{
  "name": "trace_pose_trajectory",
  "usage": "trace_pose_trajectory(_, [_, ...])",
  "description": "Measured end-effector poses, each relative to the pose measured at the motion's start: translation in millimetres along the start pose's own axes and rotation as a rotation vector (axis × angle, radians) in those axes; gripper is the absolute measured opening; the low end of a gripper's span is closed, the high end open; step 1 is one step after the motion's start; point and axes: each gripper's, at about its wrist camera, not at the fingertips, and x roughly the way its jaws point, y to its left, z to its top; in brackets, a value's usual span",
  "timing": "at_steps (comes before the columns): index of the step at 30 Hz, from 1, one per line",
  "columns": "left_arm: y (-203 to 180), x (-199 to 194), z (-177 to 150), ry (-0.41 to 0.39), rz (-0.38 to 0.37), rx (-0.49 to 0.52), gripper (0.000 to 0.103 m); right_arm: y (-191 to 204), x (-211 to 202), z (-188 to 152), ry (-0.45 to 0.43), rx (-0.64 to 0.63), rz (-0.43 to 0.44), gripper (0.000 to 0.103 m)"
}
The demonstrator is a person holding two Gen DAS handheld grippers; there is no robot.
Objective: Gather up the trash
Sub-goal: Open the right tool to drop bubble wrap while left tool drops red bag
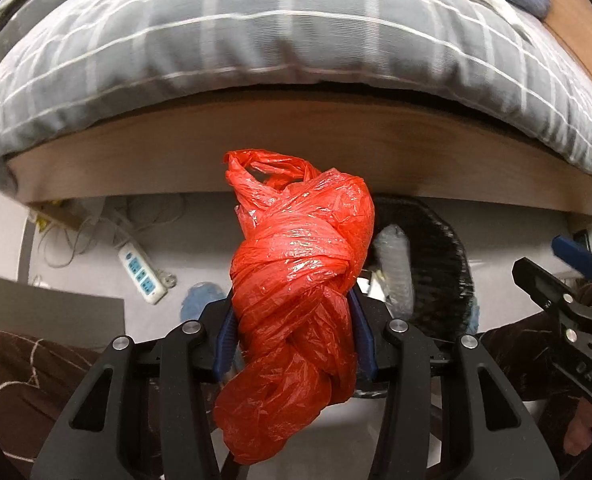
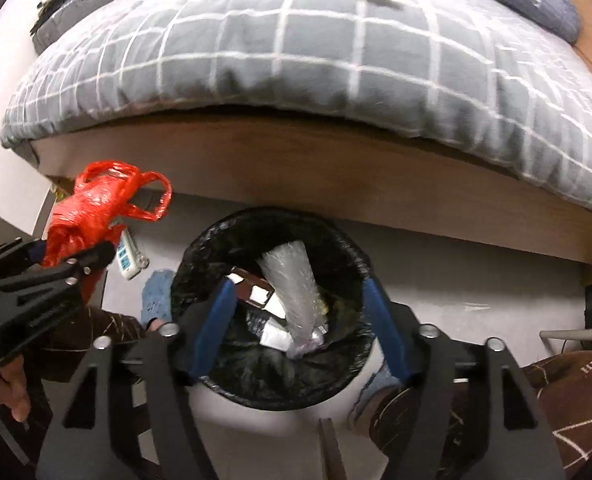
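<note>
My left gripper (image 1: 294, 308) is shut on a crumpled, knotted red plastic bag (image 1: 296, 292) and holds it up above the floor. The bag also shows in the right wrist view (image 2: 92, 208), at the left, in the left gripper (image 2: 72, 256). A white trash bin with a black liner (image 2: 200, 248) stands on the floor by the bed; it holds a clear bubble-wrap roll (image 2: 292, 280) and other scraps. My right gripper (image 2: 300, 300) is open and empty, its blue fingers (image 2: 216, 320) either side of the bin's mouth. In the left wrist view the bin (image 1: 452, 264) lies just right of the bag.
A bed with a grey checked duvet (image 2: 336, 52) and wooden frame (image 2: 296, 160) fills the background. A white power strip (image 1: 142, 272) with cables lies on the grey floor at left. The person's brown-trousered legs (image 2: 556, 400) and blue slippers (image 2: 156, 292) flank the bin.
</note>
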Motion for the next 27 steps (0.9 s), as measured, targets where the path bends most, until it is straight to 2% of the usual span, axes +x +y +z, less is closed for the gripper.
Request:
trace_pose_trajectory(6, [-47.5,2.7,5.4,0.006,-0.038,0.073,0.046,-34.3,-13.8,-7.5,-0.051,0.058,-0.05,0.091])
trace_pose_trajectory(9, [-65.4,7.1,4.3,0.02,-0.051,0.098,0.046,-49.9,-16.7,-12.2,-0.057,0.083,-0.083,0.095])
trace_pose_trajectory(14, [-94.2,8.6,3.1,0.022,-0.066,0.151,0.046,-66.6,-20.9,-19.9,-0.05,0.131,-0.112,0.095])
trace_pose_trajectory(21, [-104.3,11.6,-0.9,0.01,-0.056,0.17,0.05,-87.4,-30.2,-26.0,-0.055,0.182,-0.11,0.095])
trace_pose_trajectory(27, [-99.1,-1.8,1.4,-0.028,-0.029,0.15,0.076,-84.4,-34.8,-20.3,-0.069,0.181,-0.113,0.095])
